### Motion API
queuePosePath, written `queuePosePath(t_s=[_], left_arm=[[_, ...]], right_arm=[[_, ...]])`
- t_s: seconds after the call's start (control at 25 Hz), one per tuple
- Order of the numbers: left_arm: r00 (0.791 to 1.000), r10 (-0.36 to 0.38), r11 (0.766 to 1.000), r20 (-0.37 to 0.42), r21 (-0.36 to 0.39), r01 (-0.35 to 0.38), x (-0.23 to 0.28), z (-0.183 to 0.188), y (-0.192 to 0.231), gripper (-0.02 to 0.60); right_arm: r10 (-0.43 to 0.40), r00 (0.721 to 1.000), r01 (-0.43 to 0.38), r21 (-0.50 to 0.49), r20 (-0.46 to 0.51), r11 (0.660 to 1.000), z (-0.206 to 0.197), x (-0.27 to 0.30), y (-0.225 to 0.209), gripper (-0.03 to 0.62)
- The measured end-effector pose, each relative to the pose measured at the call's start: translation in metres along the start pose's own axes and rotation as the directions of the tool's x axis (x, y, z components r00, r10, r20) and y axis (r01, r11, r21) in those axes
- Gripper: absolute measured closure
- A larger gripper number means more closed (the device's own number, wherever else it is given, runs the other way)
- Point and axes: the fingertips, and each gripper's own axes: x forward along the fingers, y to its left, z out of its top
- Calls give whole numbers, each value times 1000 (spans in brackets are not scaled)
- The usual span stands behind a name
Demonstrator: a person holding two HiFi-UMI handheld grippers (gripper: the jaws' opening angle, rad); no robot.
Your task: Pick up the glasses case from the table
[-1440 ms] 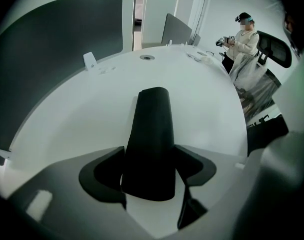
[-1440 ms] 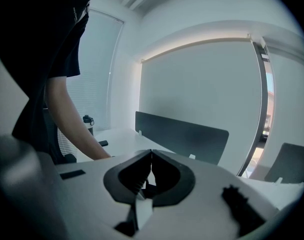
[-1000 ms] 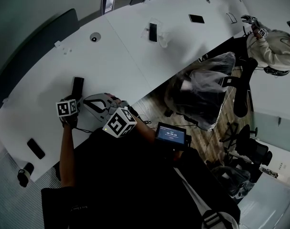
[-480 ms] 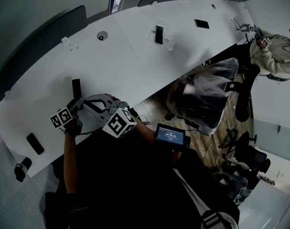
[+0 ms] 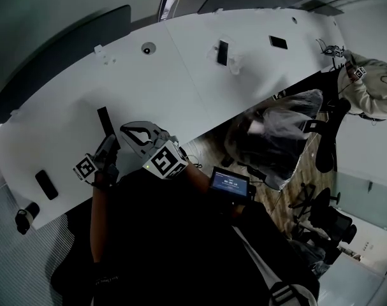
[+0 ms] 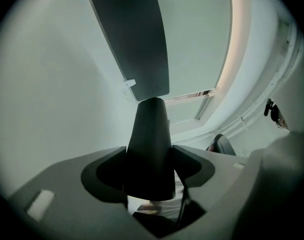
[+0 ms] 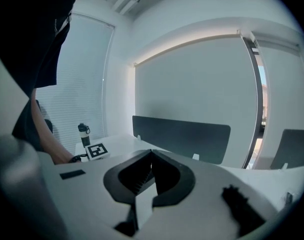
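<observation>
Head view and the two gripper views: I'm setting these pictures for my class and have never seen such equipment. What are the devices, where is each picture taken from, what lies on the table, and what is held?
There is no robot: a person holds a two-jaw gripper in each hand, and the marker cubes are part of them. The head view comes from a camera on the person's head, looking steeply down. Each gripper view comes from a camera riding on that gripper, looking along its jaws. The left gripper is shut on a black glasses case. The right gripper is shut and empty. On the long white table lie a flat black device and, near its end, a standing bottle.
</observation>
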Motion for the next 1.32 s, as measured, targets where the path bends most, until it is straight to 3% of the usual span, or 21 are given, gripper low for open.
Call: queuePosePath(t_s=[0.16,0.28,0.4,0.76,1.32], left_arm=[[992,-87,996,87,-16,89,-9,13,-11,287],[986,-93,995,135,-29,98,-17,22,-7,287],[985,-71,997,156,-23,75,-24,31,0,287],[987,69,993,148,83,-82,-38,51,21,287],[986,71,995,153,58,-81,-37,55,31,287]], right_arm=[[11,1000,-12,35,7,999,3,1,3,586],[39,999,-38,3,-4,999,1,1,11,586],[54,998,-54,-30,-8,998,0,1,18,586],[42,999,-42,-28,2,999,3,-1,21,588],[40,999,-39,-61,17,997,10,-1,30,588]])
